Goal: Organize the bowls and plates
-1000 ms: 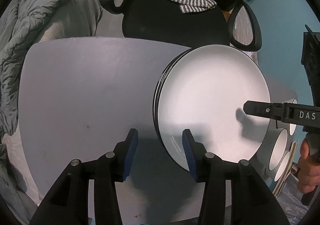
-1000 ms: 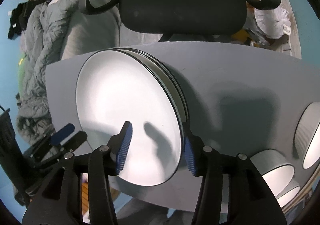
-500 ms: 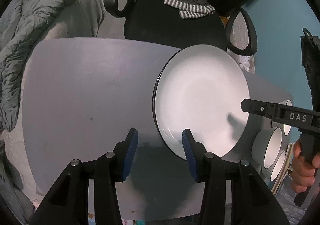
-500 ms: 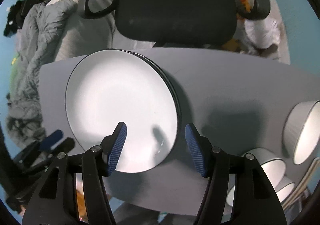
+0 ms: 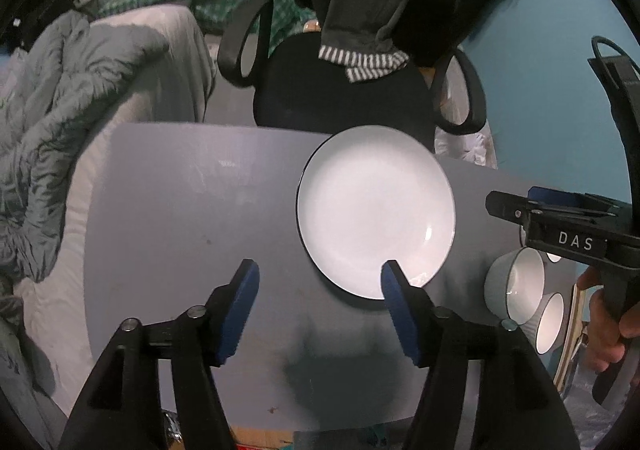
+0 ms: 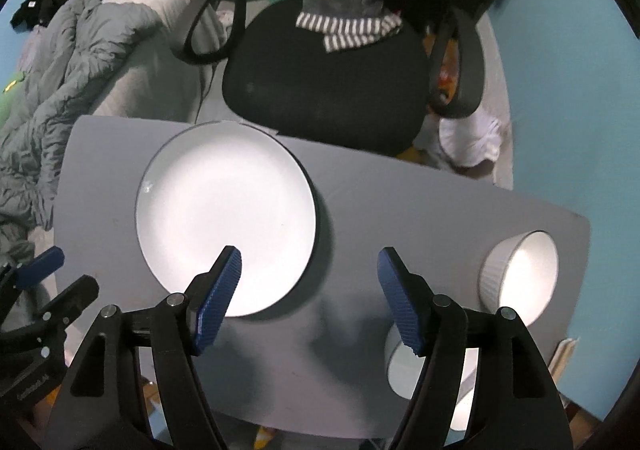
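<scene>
On the grey table (image 6: 400,190) the plates (image 6: 224,222) sit stacked, both tools (image 6: 308,298) (image 5: 320,306) gaping empty, so next approach a bowl (image 6: 520,274) rim squarely.

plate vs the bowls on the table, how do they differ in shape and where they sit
The plate is broad, flat and shallow; the ribbed bowl is deep, with tall grooved sides. The plate sits on the left part of the table, near the chair side; the bowls cluster at the right end, a second bowl among them. Both are white inside, and both grippers, left and right, are open above them.
</scene>
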`<state>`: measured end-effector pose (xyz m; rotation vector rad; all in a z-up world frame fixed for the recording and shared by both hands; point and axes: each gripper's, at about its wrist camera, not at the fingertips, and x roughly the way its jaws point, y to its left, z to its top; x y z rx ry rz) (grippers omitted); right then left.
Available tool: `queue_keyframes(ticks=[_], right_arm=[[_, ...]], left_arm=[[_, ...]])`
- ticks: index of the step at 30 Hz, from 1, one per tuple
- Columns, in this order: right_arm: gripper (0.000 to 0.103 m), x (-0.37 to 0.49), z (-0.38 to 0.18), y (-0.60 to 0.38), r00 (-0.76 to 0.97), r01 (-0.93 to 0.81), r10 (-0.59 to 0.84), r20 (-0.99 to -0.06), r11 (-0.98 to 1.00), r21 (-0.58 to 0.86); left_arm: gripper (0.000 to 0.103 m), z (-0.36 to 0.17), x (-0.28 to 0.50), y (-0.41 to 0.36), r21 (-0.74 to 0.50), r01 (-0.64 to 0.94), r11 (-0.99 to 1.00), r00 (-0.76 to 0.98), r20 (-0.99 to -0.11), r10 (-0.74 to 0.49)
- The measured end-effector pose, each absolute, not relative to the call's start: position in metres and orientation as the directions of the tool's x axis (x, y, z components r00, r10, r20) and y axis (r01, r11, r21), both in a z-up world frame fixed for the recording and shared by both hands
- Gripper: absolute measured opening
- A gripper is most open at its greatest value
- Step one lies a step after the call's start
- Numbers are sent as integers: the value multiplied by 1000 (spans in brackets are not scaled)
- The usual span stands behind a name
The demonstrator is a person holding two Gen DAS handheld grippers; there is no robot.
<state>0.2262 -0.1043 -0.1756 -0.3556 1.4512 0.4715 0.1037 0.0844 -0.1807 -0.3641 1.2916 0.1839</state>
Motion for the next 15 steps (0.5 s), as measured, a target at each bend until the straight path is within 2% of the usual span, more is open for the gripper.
queue_keyframes(ticks=[3, 15], right_arm=[[70, 220, -158, -107, 92, -511, 108, -990, 858, 46], [70, 201, -94, -116, 241, -504, 159, -957, 863, 17]], left_arm=[[76, -161, 97, 81, -155, -323, 934, 321, -946, -46], [77, -113, 72, 85, -203, -327, 923, 411, -910, -55]])
